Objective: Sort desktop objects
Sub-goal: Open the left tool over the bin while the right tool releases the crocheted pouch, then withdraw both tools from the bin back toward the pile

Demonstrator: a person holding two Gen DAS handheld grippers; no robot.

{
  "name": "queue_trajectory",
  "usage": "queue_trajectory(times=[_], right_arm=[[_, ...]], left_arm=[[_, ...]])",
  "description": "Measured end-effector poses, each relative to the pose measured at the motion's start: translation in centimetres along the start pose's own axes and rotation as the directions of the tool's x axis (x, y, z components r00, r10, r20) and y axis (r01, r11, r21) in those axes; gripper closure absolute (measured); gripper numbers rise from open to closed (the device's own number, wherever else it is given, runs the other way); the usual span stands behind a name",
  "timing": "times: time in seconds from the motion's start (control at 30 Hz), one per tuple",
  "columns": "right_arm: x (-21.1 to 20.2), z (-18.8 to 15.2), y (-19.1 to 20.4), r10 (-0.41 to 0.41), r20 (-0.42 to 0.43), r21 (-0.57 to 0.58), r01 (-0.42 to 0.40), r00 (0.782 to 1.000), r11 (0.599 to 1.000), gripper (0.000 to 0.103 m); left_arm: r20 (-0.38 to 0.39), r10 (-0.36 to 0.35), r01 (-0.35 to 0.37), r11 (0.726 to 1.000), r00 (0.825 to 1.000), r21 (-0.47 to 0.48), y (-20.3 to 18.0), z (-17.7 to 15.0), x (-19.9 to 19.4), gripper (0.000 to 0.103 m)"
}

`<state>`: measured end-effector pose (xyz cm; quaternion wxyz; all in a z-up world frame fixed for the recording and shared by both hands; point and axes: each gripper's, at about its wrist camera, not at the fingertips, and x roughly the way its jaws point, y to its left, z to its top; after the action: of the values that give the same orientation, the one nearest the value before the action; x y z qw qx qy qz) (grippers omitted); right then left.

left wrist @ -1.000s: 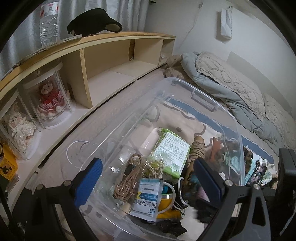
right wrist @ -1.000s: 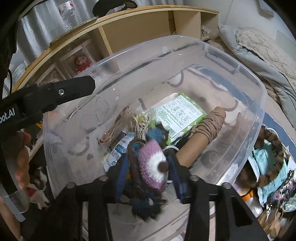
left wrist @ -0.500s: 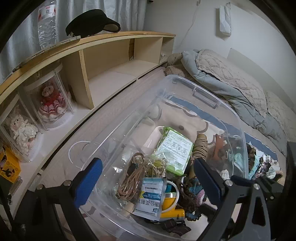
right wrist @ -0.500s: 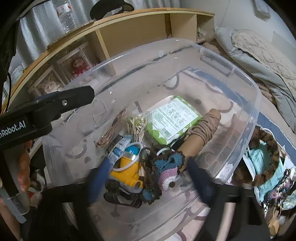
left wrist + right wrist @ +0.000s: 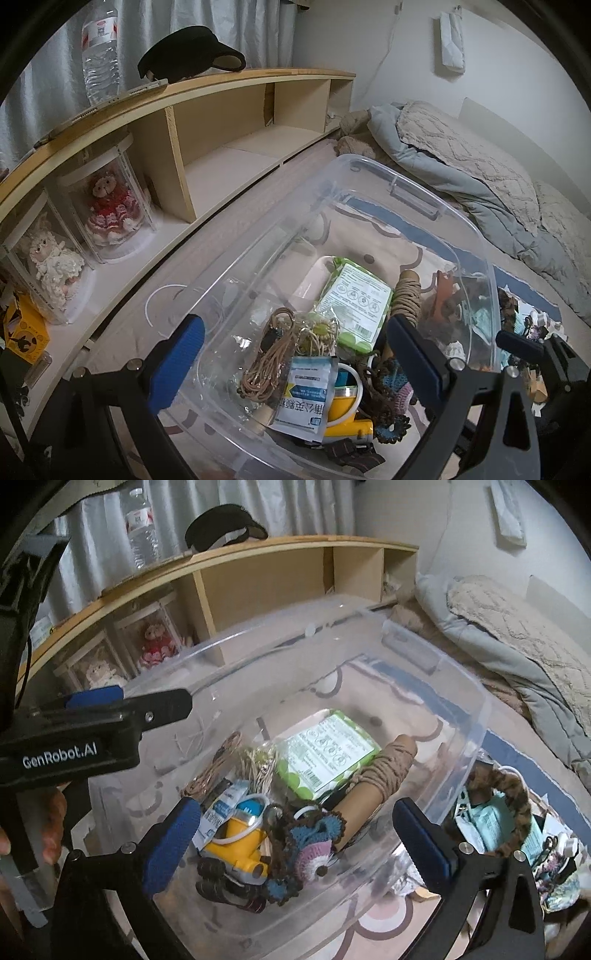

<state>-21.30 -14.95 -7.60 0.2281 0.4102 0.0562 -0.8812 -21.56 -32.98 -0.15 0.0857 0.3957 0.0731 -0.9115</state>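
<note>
A clear plastic bin [image 5: 476,705] holds a green wipes pack [image 5: 325,753], a cord-wound spool [image 5: 384,771], a yellow toy [image 5: 240,842] and a crocheted piece [image 5: 314,853] in purple, blue and brown. My right gripper [image 5: 295,812] hovers over the bin's near end. Its jaws are opening wide, and the crocheted piece lies loose below them, untouched. My left gripper [image 5: 291,332] stands open above the same bin [image 5: 436,192], over a white-blue sachet [image 5: 306,391] and a coil of tan cord [image 5: 269,354], holding nothing.
A wooden shelf [image 5: 229,110] runs along the left, with doll cases [image 5: 110,210] in it and a water bottle [image 5: 99,48] and black visor [image 5: 188,51] on top. A quilted blanket [image 5: 461,166] lies behind. A woven ring [image 5: 517,801] and small packets sit right of the bin.
The right gripper went from shut on the crocheted piece to wide open. The piece dropped into the bin beside the yellow toy. The left gripper stayed put.
</note>
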Motion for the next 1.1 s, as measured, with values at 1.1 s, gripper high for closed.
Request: queue_trajectory(times=[1.1], right_arm=[[-14.3,-6.7,-8.5,-0.275,0.249,0.166,0.239,0.929,0.957,0.0]], left_arm=[[0.188,-0.128,0.094,0.979,0.974,0.181,-7.3,-2.7,-7.3,0.0]])
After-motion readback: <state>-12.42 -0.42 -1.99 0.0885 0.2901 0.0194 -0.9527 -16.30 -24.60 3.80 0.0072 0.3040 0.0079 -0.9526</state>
